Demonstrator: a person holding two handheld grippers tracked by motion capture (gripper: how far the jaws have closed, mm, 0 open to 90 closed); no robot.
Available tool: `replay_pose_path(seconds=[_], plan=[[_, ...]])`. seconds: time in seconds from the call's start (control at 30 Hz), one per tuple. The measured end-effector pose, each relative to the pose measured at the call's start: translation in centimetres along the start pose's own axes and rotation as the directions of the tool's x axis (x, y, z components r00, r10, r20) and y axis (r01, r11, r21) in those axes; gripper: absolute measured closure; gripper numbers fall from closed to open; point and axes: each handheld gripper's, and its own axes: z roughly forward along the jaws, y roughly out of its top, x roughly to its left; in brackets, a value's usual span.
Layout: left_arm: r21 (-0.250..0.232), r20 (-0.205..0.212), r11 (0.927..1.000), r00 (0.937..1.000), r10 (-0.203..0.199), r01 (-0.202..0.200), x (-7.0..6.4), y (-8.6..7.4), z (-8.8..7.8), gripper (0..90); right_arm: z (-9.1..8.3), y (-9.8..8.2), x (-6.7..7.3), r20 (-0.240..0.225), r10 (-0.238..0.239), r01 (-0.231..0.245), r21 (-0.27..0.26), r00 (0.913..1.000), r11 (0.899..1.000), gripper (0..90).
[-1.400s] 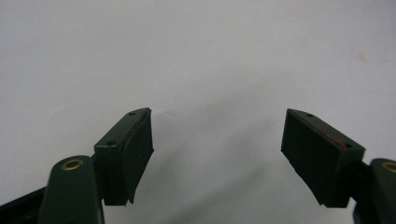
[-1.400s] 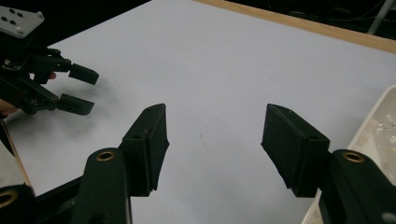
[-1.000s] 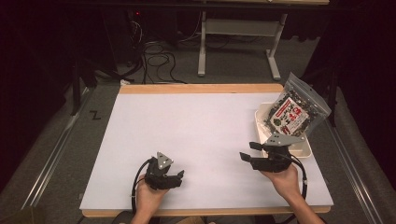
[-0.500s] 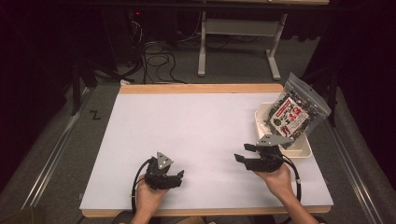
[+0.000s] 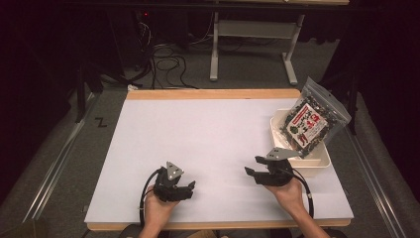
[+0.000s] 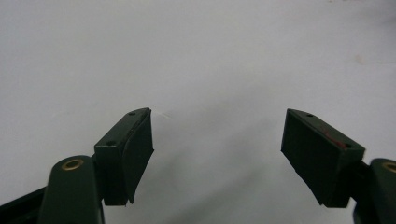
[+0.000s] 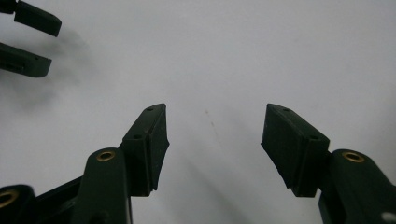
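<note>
The right gripper (image 5: 253, 172) has come away from the tray (image 5: 322, 163) since a second ago: then it hovered right at the tray's near edge, below the bag (image 5: 309, 119), and now it sits lower and further toward the person, over the bare white counter (image 5: 213, 129), near the tray's near-left corner but apart from it. Its jaws stand apart with nothing between them, as before; the right gripper view shows only the counter surface in the gap. The left gripper (image 5: 187, 189) has not moved: it rests at the same spot near the counter's front edge, jaws spread wide and empty, with blank counter between them in the left gripper view. Its two jaw tips also show at the top left corner of the right gripper view (image 7: 28, 44). The bag of dark pieces with its red and white label leans in the tray at the counter's right side, in the same place and tilt as earlier, touched by neither gripper.
</note>
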Motion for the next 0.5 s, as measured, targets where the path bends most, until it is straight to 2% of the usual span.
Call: replay_pose_path(seconds=[0.13,0.4,0.5], plan=[[0.002,0.000,1.0000,1.0000,0.003,-0.003,0.0,0.0,0.0,25.6,0.6,-0.2,0.3,0.005,-0.018,0.018,0.016,0.9998,1.000,40.9],[0.010,0.008,1.0000,1.0000,-0.001,0.001,-0.1,0.0,0.1,26.1,1.5,-1.0,0.3,-0.002,0.014,-0.014,0.019,0.9999,1.000,40.8],[0.008,0.007,1.0000,1.0000,0.002,-0.002,-0.2,0.0,0.1,26.1,1.6,-1.2,0.4,-0.011,0.010,-0.009,0.019,0.9999,1.000,40.7]])
